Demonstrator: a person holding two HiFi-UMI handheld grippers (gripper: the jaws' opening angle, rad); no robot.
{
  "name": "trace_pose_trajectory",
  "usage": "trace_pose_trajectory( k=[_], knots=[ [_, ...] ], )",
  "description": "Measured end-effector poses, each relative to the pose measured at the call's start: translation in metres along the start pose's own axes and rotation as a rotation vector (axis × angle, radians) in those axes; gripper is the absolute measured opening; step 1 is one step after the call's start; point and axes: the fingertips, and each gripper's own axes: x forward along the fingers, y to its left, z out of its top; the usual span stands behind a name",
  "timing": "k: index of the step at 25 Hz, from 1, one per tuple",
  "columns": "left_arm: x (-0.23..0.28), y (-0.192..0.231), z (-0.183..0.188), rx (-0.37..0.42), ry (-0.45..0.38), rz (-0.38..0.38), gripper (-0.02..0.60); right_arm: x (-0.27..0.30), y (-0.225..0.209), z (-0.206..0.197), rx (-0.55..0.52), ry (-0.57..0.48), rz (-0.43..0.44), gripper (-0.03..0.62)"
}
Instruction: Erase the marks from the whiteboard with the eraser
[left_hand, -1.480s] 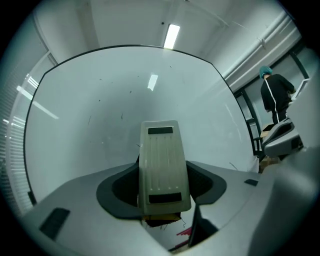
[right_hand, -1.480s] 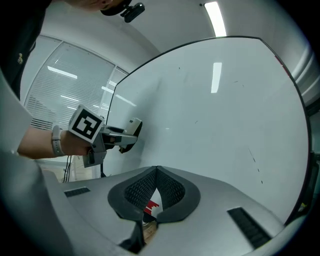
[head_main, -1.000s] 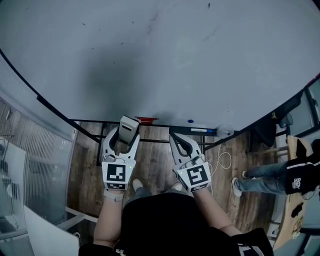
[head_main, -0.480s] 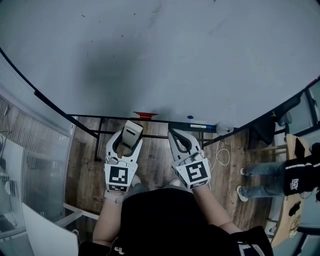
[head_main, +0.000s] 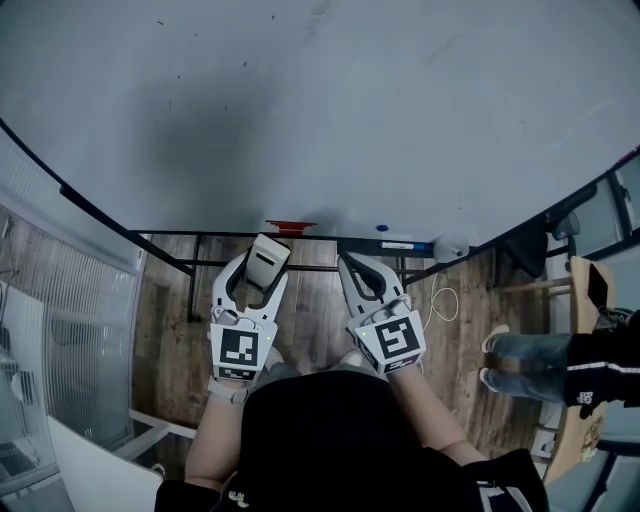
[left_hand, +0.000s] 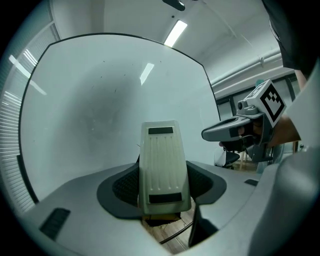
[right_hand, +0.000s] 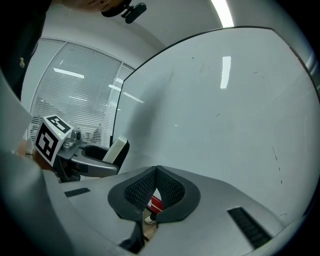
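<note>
The left gripper, pinching the eraser, is barely drifting toward 3 o'clock, staying below the whiteboard; the right gripper is staying pressed together, so the specks at 12 o'clock are likely still waiting.

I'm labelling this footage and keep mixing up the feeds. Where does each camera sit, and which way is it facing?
Head view: on the person's head, looking steeply down the whiteboard to the wooden floor; shows left claw, right claw and torso.
Left gripper view: on the left claw, facing the whiteboard past the eraser it clamps.
Right gripper view: on the right claw, facing the whiteboard; its jaws are shut and empty.
Shared: each gripper view catches the other claw.
</note>
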Motion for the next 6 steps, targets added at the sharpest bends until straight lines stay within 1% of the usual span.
trace_pose_trajectory(
  k=[6],
  knots=[
    [0.0072, 0.0061, -0.0024, 0.020, 0.004, -0.026, 0.268, 0.0092, 0.0031, 0.0036, 0.009, -0.002, 0.003, 0.026]
  ],
)
